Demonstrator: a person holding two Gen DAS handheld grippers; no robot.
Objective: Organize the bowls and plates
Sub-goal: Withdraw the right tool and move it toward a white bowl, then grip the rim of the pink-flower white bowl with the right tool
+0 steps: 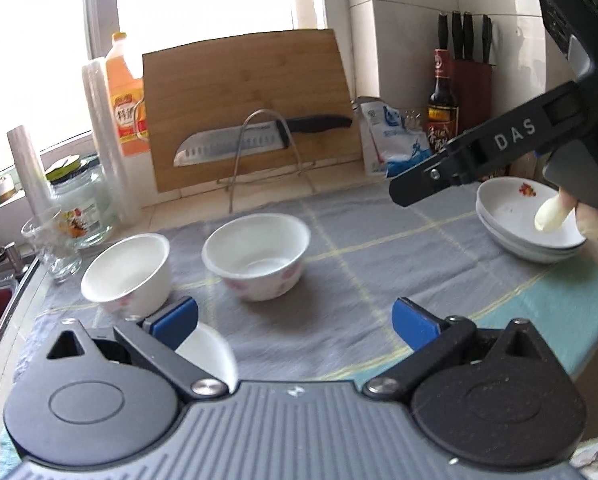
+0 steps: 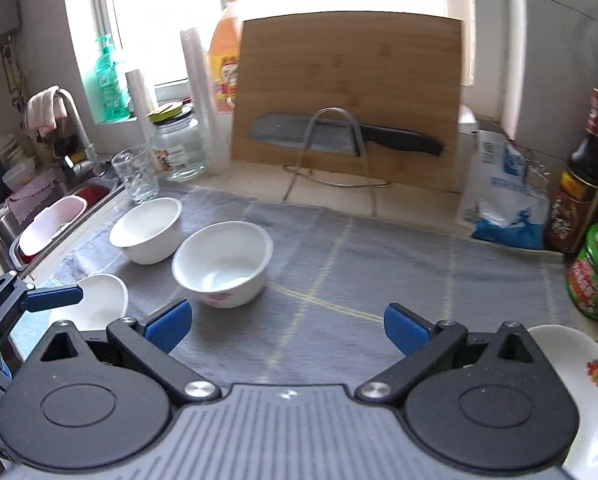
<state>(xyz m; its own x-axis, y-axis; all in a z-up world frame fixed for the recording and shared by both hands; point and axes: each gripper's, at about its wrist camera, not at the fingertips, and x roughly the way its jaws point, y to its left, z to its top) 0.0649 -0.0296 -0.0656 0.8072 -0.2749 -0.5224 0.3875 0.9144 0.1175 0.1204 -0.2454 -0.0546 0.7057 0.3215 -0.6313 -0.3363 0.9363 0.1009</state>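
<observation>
1. Bowls (image 1: 256, 255) are sitting at the frame's centre-left on the table (image 1: 379, 264); plates (image 1: 527, 220) are stacking at right.
2. Left tool (image 1: 295, 322) and right tool (image 2: 285, 324) are hovering wide, holding nothing.
3. I judge nesting bowls is next: approaching one rim squarely should prevent tipping.

Three white bowls stand upright and empty on the grey cloth over the counter. The middle bowl (image 1: 257, 256) has a faint pink flower print on its outer wall and sits nearest the cloth's centre. The far-left bowl (image 1: 127, 274), also with pink marks low on its side, stands just beside it, not touching. A third bowl (image 2: 95, 300) sits near the cloth's left edge. On the right, shallow white plates (image 1: 529, 224) with a small red fruit print lie stacked.
</observation>
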